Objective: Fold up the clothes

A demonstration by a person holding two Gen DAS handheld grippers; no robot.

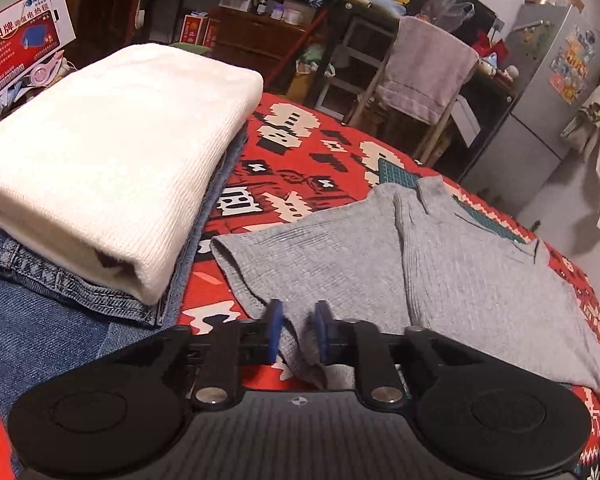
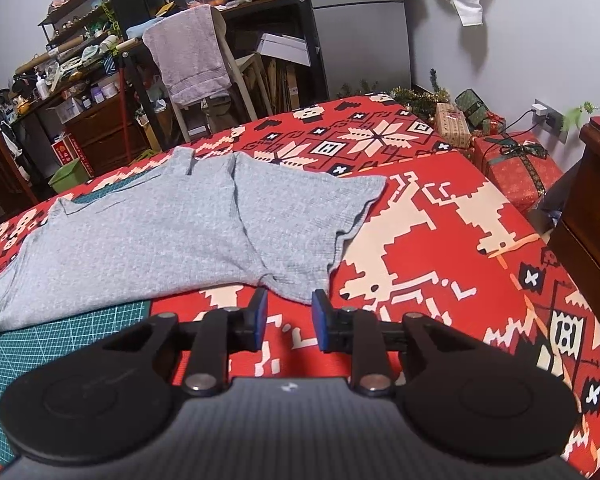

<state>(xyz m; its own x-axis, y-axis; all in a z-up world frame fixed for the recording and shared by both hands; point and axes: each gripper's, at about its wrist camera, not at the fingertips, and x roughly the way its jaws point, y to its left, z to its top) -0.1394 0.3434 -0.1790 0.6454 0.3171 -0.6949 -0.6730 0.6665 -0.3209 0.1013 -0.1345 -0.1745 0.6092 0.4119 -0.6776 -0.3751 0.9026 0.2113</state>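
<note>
A grey short-sleeved shirt (image 1: 340, 248) lies spread flat on a red patterned bedspread (image 1: 300, 152). My left gripper (image 1: 299, 328) is at the shirt's near edge. Its blue pads stand a little apart, and a bunched fold of grey fabric lies between them and hangs below. In the right wrist view the same shirt (image 2: 140, 232) stretches off to the left, one sleeve pointing right. My right gripper (image 2: 289, 320) hovers open just short of the sleeve's lower edge, with only the bedspread (image 2: 440, 240) showing between its fingers.
A folded white knit (image 1: 112, 152) sits on folded jeans (image 1: 40, 320) at the left. A green cutting mat (image 2: 60, 340) lies under the shirt. Beyond the bed stand a chair draped with a towel (image 2: 192, 56), wrapped gift boxes (image 2: 512, 164) and a wooden cabinet (image 2: 596, 200).
</note>
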